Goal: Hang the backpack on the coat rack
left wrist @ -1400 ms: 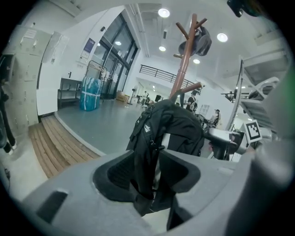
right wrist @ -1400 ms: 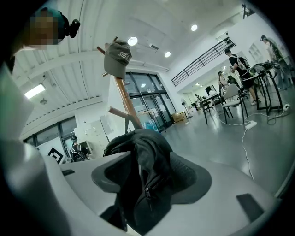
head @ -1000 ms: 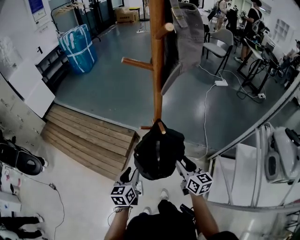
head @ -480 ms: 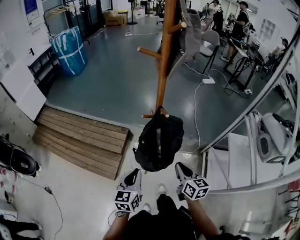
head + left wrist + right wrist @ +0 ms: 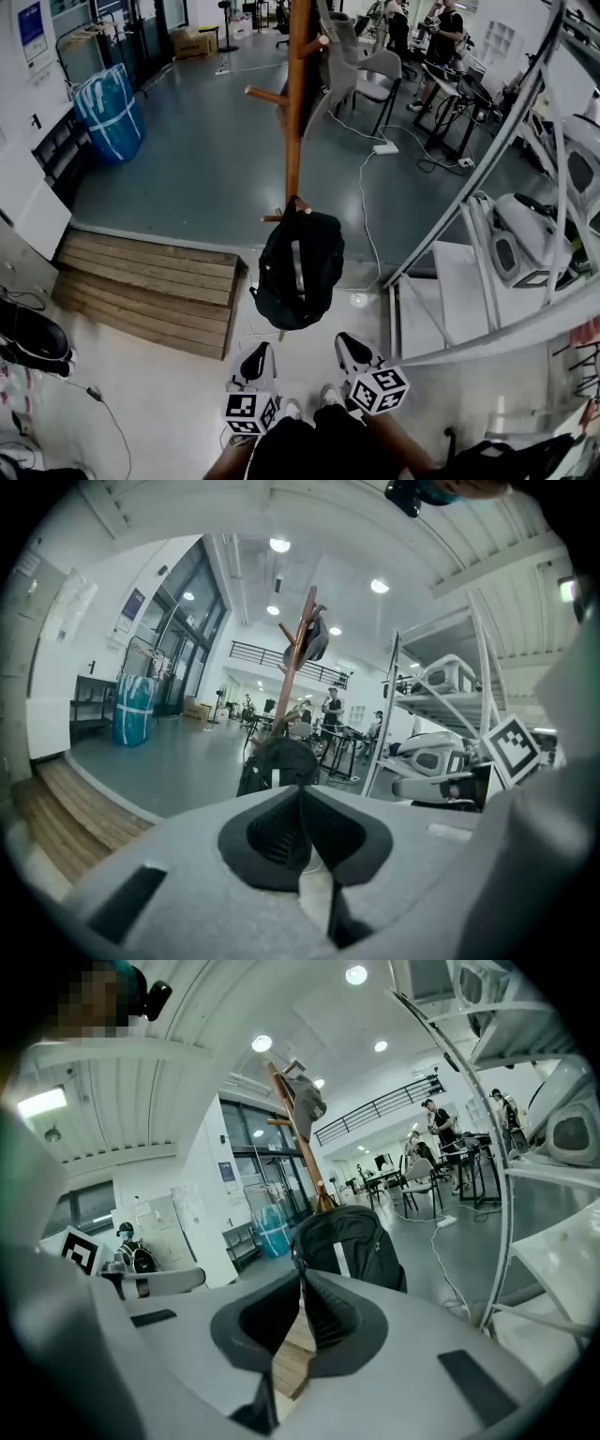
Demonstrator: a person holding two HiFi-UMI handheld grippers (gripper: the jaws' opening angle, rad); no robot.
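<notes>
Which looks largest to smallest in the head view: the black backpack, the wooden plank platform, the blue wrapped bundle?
1. wooden plank platform
2. black backpack
3. blue wrapped bundle
The backpack is nearer the camera, so its lead over the bundle is unsure.

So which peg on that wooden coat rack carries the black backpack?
The low wooden peg facing us holds the black backpack; higher pegs are bare or carry grey cloth.

backpack (image 5: 298, 267): matt black cloth
coat rack (image 5: 295, 103): smooth brown wood, slight sheen
floor (image 5: 187, 159): smooth, grey-blue, glossy
plank step (image 5: 150, 286), left: bare matt wood
</notes>
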